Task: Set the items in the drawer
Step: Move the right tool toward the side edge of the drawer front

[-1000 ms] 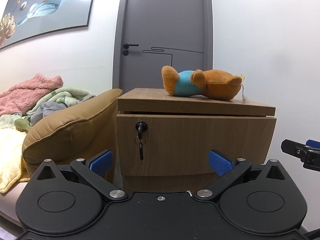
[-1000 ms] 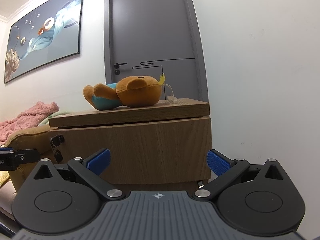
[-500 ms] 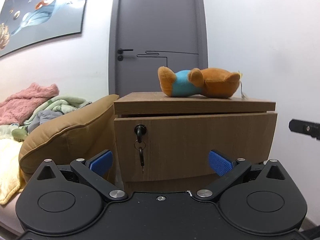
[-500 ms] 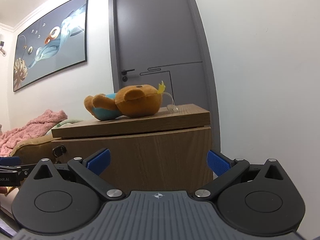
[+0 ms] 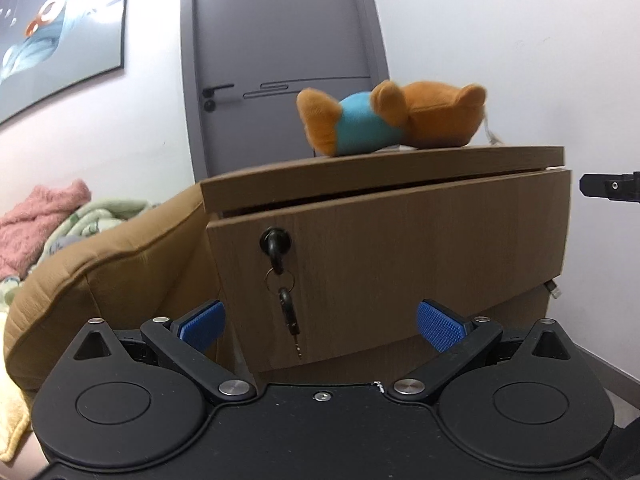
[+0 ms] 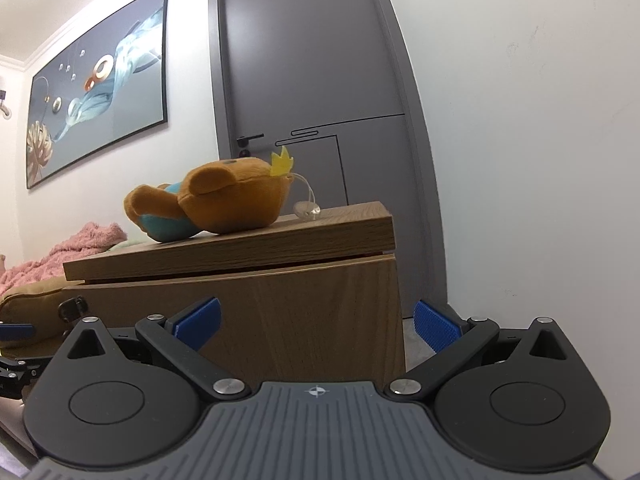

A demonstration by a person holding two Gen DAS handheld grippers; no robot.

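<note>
Room's evenly lit, soft indoor light, no hard shadows, just a dark strip under the cabinet top (image 5: 384, 168). The ceiling corner looks blown out in the right wrist view. Heavy fisheye bending: the door (image 6: 320, 80) and picture frame (image 6: 100, 92) curve near the edges. The plush bear (image 5: 392, 118) is slightly smeared in the left view; corners vignette dark.

Ahead of your left gripper (image 5: 320, 322), the plush bear (image 5: 394, 118) is motion-blurred and lies face away, so you cannot read its face. The drawer (image 5: 400, 248) front hides whatever is inside. To that claw's right, your right gripper (image 5: 610, 187) is cut off by the frame edge. Left of your right claw, the key (image 6: 72, 308) is partly hidden behind its linkage.
</note>
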